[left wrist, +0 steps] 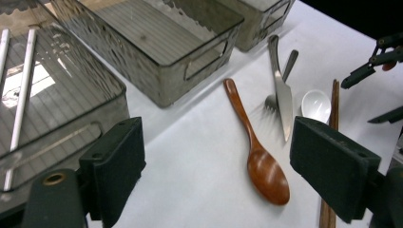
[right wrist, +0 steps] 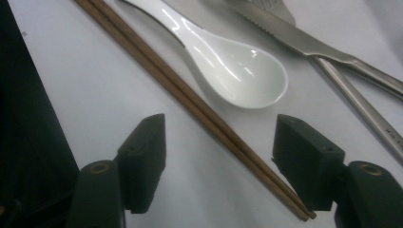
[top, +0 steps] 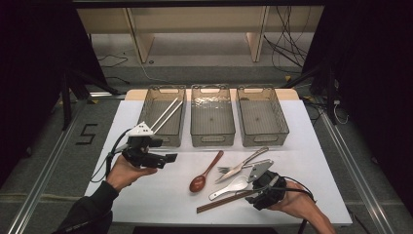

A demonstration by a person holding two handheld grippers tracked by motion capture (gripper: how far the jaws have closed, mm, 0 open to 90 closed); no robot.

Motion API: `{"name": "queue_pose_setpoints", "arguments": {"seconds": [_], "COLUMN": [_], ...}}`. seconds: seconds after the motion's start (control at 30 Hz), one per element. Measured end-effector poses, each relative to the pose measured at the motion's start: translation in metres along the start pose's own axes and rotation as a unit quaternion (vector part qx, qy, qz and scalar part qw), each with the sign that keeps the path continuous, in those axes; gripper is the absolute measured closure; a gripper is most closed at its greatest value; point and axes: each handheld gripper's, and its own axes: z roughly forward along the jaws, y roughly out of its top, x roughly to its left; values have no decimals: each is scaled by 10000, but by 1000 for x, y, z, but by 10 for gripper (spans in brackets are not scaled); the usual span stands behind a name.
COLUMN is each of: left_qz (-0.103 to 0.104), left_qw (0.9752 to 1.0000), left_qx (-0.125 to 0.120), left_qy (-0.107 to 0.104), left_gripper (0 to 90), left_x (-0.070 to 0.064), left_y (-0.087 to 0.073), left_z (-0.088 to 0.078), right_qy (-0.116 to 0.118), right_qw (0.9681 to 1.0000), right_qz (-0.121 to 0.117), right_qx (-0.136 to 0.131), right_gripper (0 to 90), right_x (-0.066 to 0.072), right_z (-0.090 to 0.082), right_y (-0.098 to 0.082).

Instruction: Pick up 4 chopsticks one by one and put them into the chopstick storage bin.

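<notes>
White sheeting covers the bench (top: pixel 160 195), and on its near right side lies the pair of brown chopsticks (right wrist: pixel 199 109), two thin sticks pressed side by side, slanting beside the white ceramic spoon (right wrist: pixel 247 71). My right claw (right wrist: pixel 218 164) straddles their near end, jaws set wide to either side and touching nothing, so I judge the grasp on the chopsticks is the step in hand. Next I should sink a little, centre the pair between the pads and close on both sticks together without nudging the white spoon just beside them.

My left claw (left wrist: pixel 233 166) hangs empty over bare bench near the wooden spoon (left wrist: pixel 259 156), jaws spread as wide as they go, pointing towards the cutlery from beside the left bin (top: pixel 181 138).

Counting outward: two spoons, one white and one wooden; one knife (top: pixel 243 165) lying across one fork (top: pixel 225 169); one brown chopstick pair on the bench; one pale pair of chopsticks (top: pixel 168 113) already in the left bin; three clear bins in a row, the middle bin (top: pixel 212 139) and the right bin (top: pixel 265 139) holding nothing I can make out
</notes>
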Motion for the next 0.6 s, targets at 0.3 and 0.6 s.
{"name": "queue_pose_setpoints", "arguments": {"seconds": [0.3, 0.6], "left_qz": [184, 434], "left_qw": [9998, 9991], "left_qx": [10, 30], "left_qy": [-59, -11], "left_gripper": [182, 176], "left_x": [-13, -24], "left_y": [-13, -21], "left_z": [-1, -3], "right_qy": [96, 189], "right_qw": [9996, 9983], "right_qz": [-195, -338], "right_qx": [200, 440], "right_gripper": [485, 577], "right_x": [-1, -1], "right_z": [10, 18], "right_y": [2, 2]}}
